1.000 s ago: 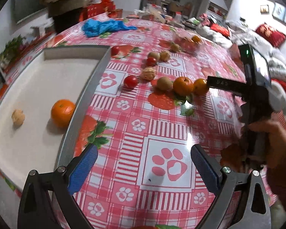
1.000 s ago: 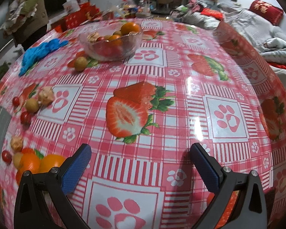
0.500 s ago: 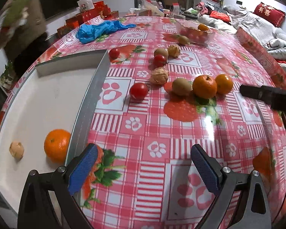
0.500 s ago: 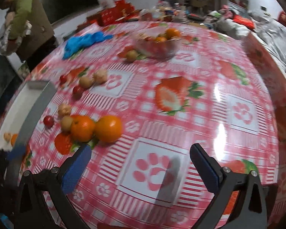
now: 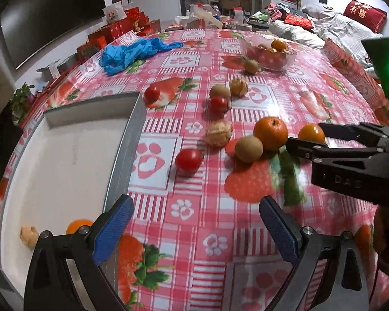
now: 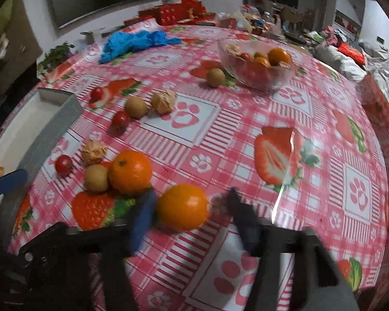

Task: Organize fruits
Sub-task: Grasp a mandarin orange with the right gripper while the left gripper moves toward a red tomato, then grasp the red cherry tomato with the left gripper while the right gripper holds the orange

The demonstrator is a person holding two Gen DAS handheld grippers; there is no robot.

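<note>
Since the earlier frame, the right gripper [image 6: 192, 207] has swung over to the small round orange fruit [image 6: 182, 206] on the red-checked tablecloth [image 6: 246, 140], its jaws closing around it, though blur is hiding whether the pads are pressing yet. Meanwhile the left gripper [image 5: 194, 229] is hovering spread and empty beside the white rectangular tray [image 5: 64, 155], where 1 orange [image 5: 77, 226] is already lying, likely the sorting destination.
</note>
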